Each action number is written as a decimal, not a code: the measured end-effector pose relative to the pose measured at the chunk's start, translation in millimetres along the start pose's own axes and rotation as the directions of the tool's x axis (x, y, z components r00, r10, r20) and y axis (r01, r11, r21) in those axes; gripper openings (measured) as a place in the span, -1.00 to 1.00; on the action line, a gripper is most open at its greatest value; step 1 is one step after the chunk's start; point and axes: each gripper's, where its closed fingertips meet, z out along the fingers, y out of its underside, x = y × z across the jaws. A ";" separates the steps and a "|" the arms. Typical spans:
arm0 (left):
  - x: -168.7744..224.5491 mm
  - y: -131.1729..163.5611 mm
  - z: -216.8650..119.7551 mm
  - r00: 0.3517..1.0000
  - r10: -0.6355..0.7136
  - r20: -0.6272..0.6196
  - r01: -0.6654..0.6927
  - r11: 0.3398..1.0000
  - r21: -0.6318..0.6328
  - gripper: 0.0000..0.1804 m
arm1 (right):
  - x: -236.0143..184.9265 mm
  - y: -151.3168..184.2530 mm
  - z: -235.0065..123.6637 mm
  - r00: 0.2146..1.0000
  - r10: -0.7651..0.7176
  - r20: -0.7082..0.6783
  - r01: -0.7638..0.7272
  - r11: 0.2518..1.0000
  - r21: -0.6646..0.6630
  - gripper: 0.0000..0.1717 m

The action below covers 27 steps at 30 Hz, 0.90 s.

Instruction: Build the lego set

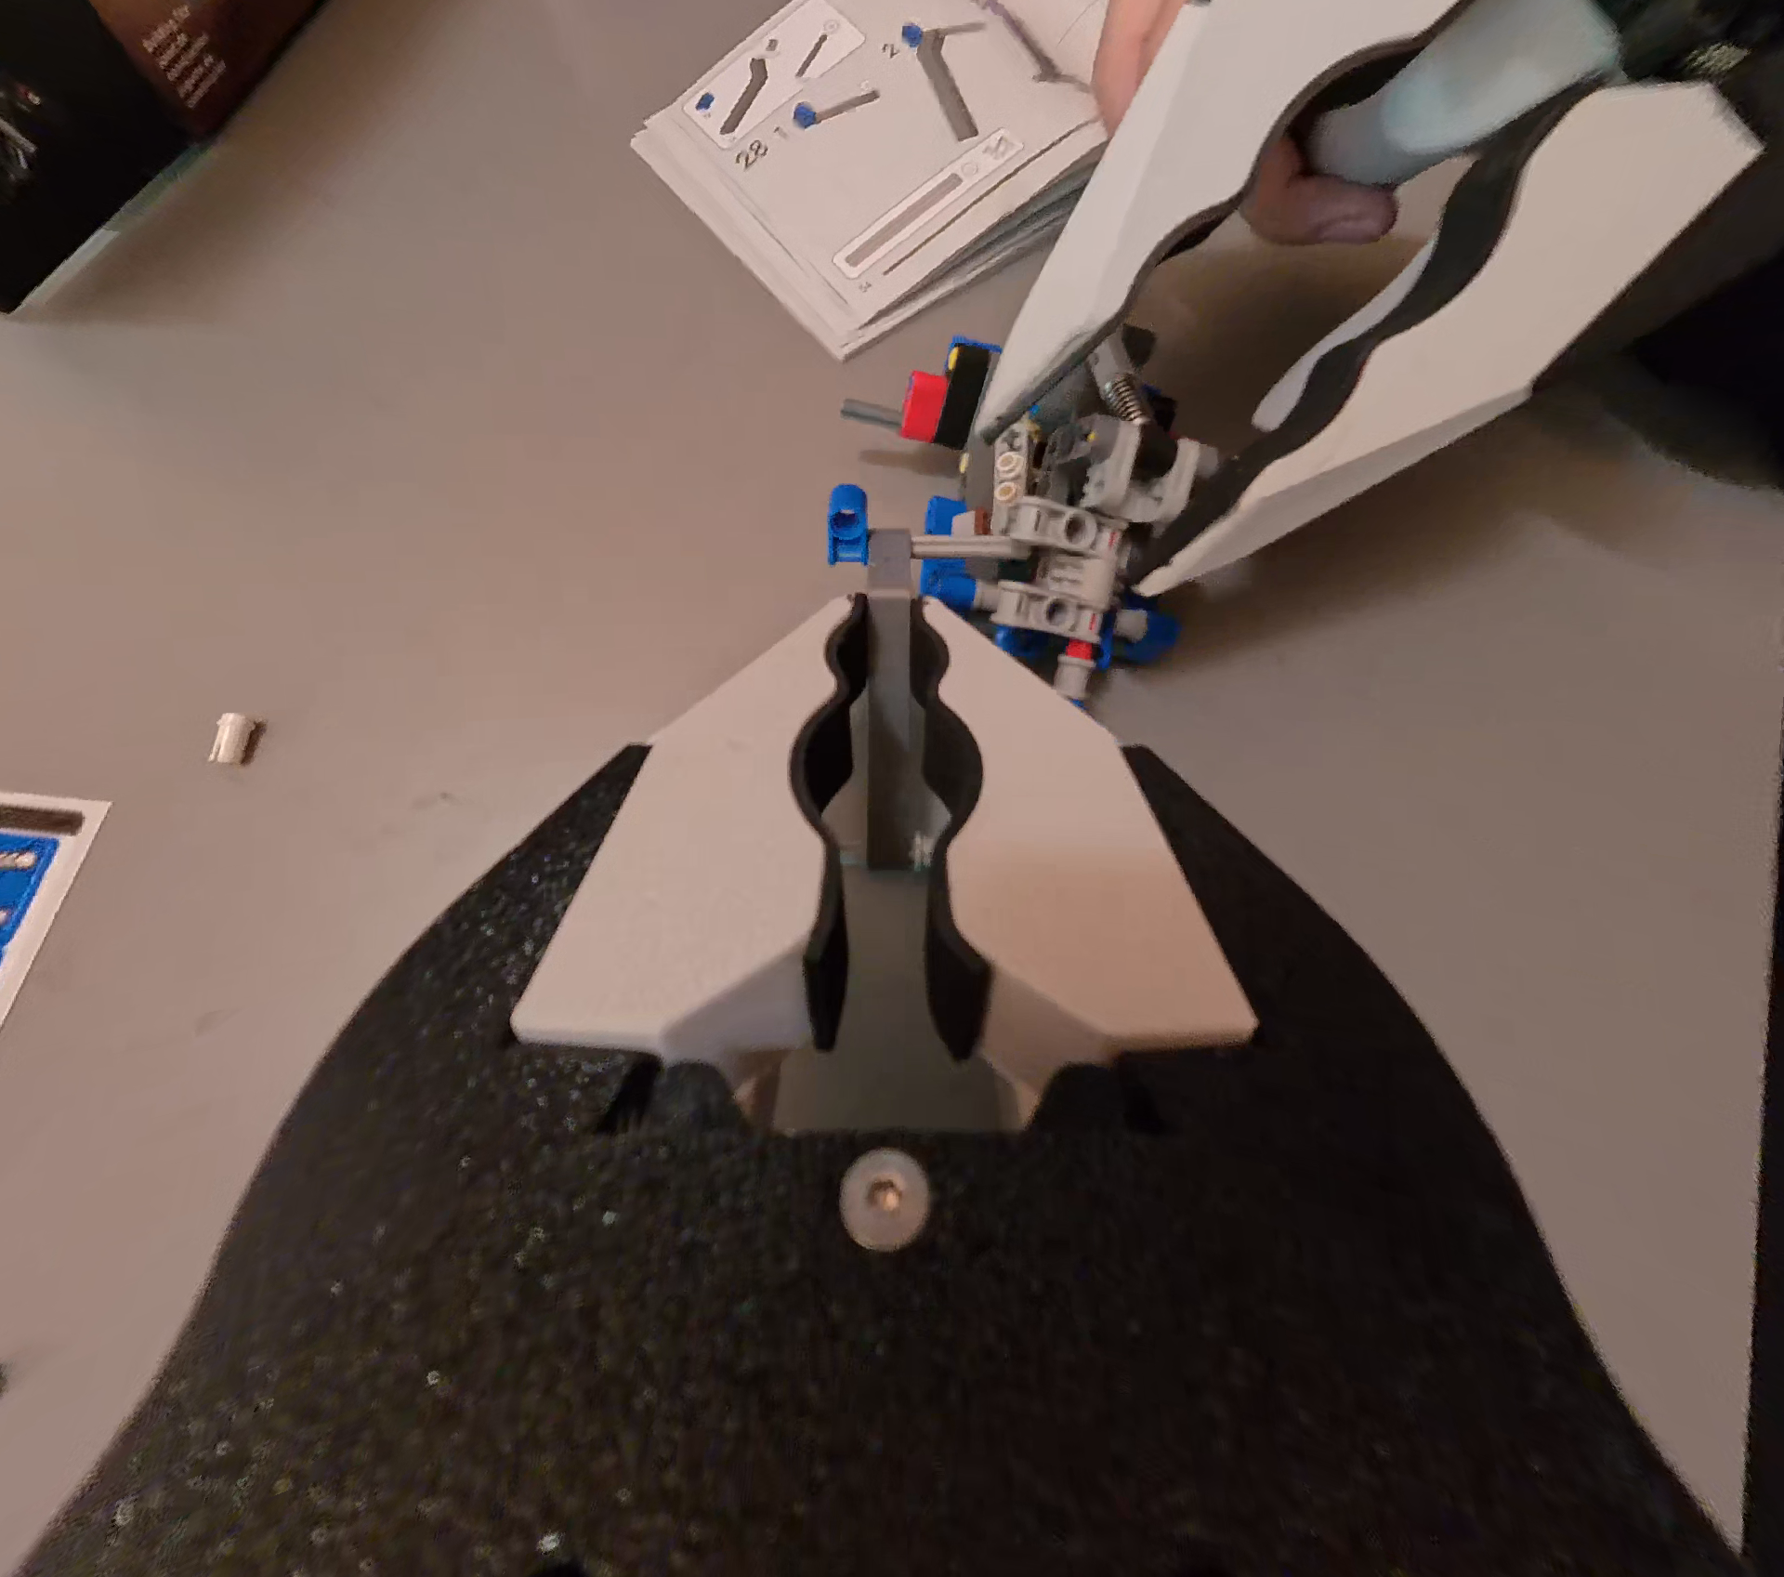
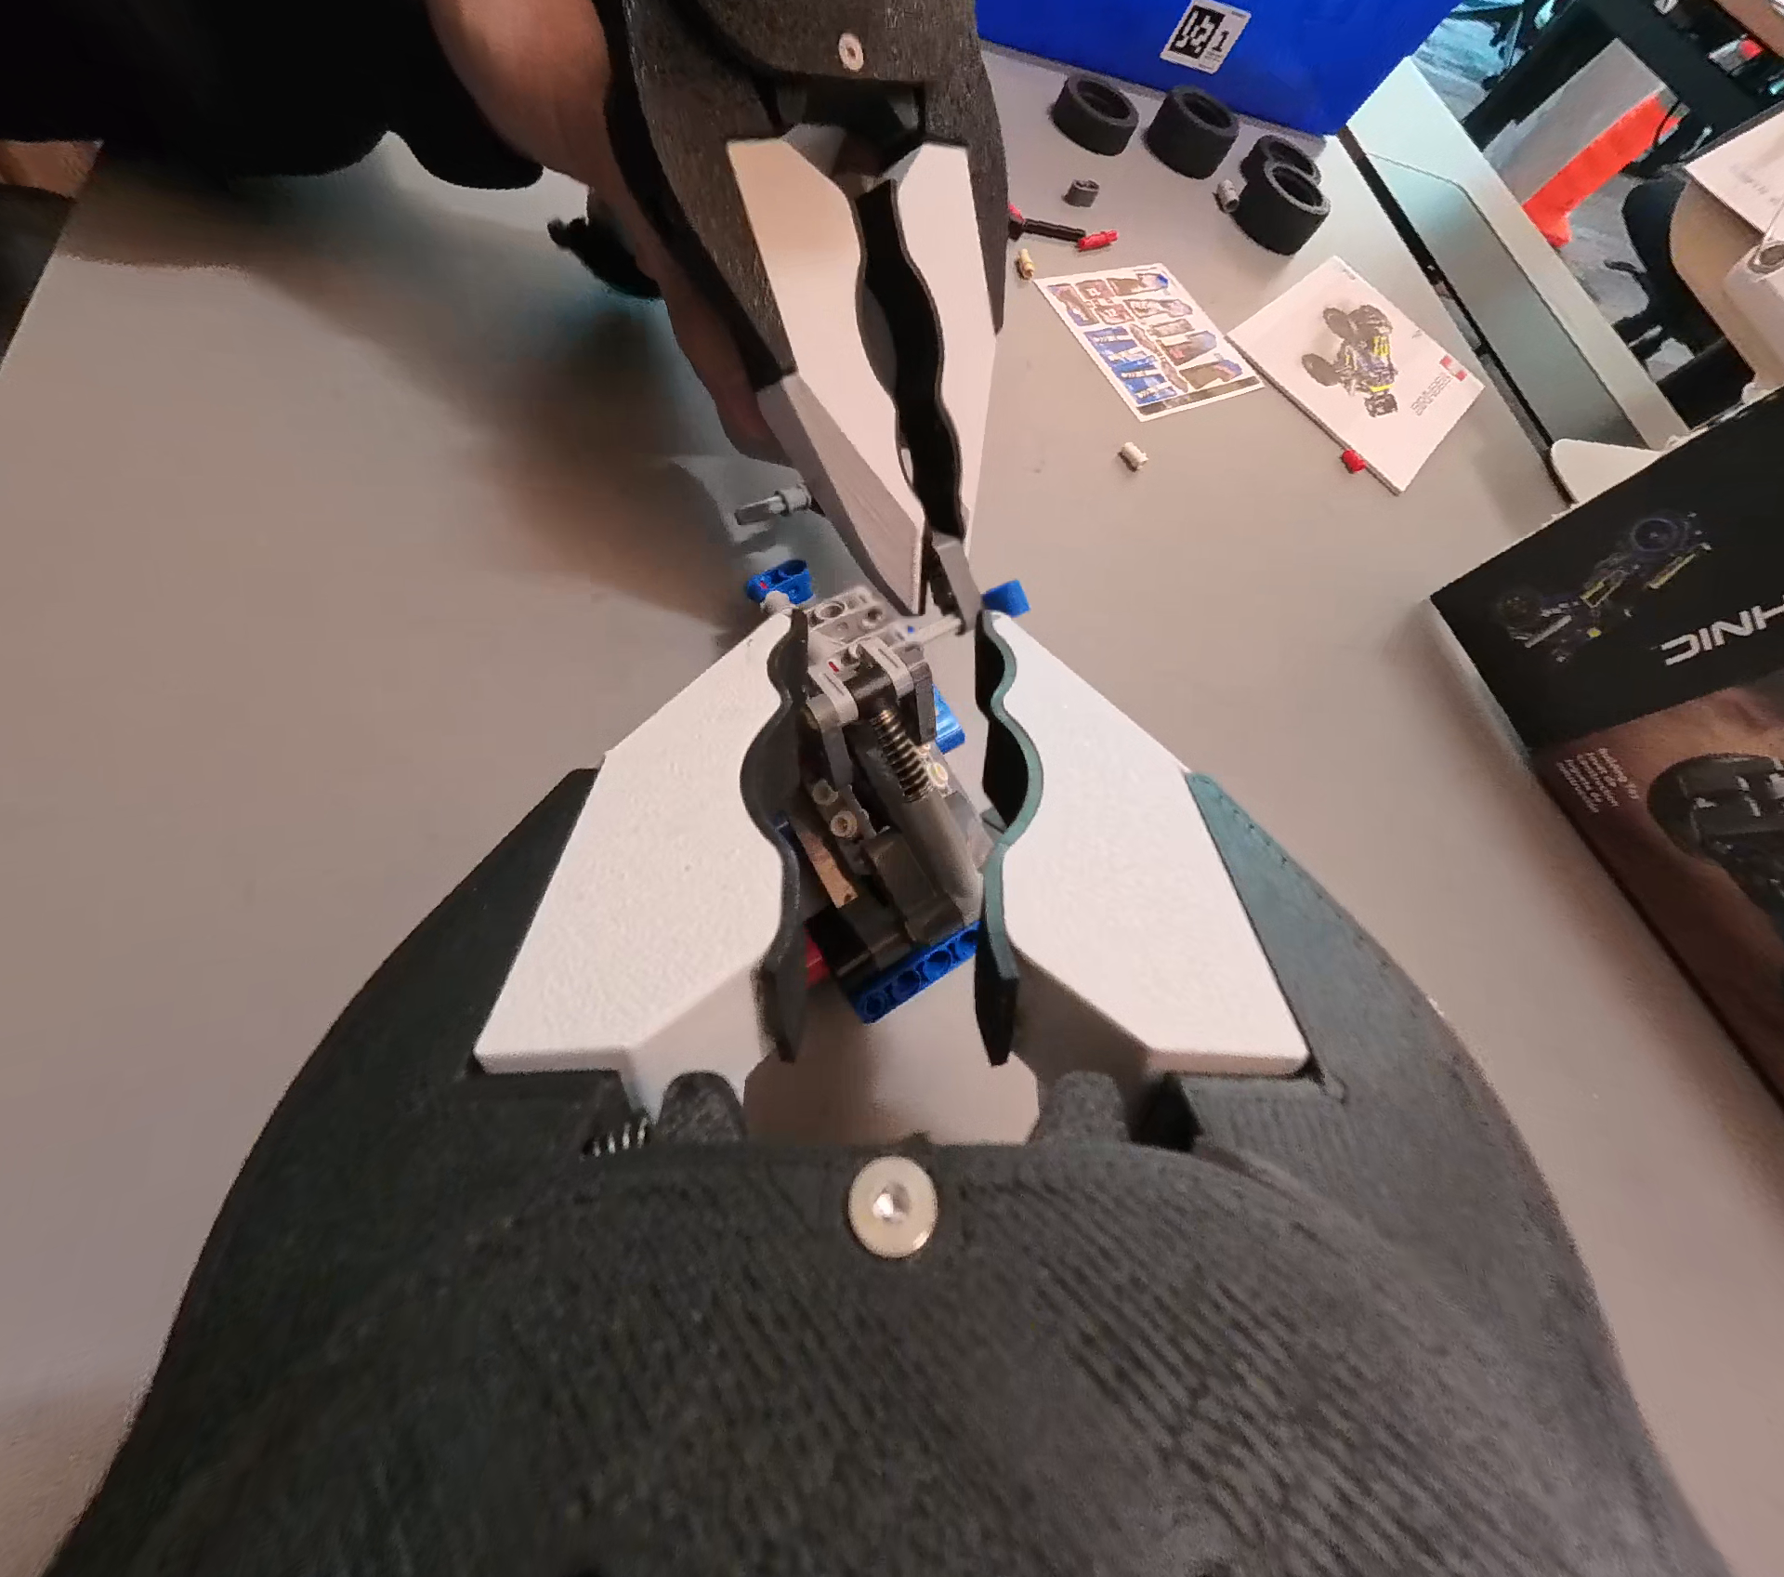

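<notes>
In my left view, my left gripper (image 1: 890, 613) is squeezed nearly shut on a flat grey plastic beam (image 1: 893, 720). The beam's tip meets a thin grey rod (image 1: 965, 549) on the small grey and blue brick model (image 1: 1062, 555), which sits on the grey table (image 1: 386, 517).

In my right view, my right gripper (image 2: 888, 642) is partly open around that model (image 2: 869, 758). Its left pad (image 2: 787, 691) touches the model. I cannot tell if the right pad does.

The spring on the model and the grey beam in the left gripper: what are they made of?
Spring: likely metal, a dark coiled wire with glinting turns. Grey beam: looks like moulded plastic, matte and flat-sided, clamped in the left gripper.
</notes>
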 end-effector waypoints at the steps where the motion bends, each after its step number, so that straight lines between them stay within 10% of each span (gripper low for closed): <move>1: 3.7 -3.8 -1.5 0.999 -0.019 -0.030 0.020 0.999 0.031 -0.95 | 0.4 1.0 -0.2 1.000 0.001 -0.002 -0.001 1.000 -0.002 -0.63; 27: 6.1 -15.2 -9.2 0.973 0.228 0.042 -0.232 0.962 0.143 -0.95 | -0.6 7.3 -2.1 0.995 -0.094 -0.025 0.093 0.995 -0.036 -0.73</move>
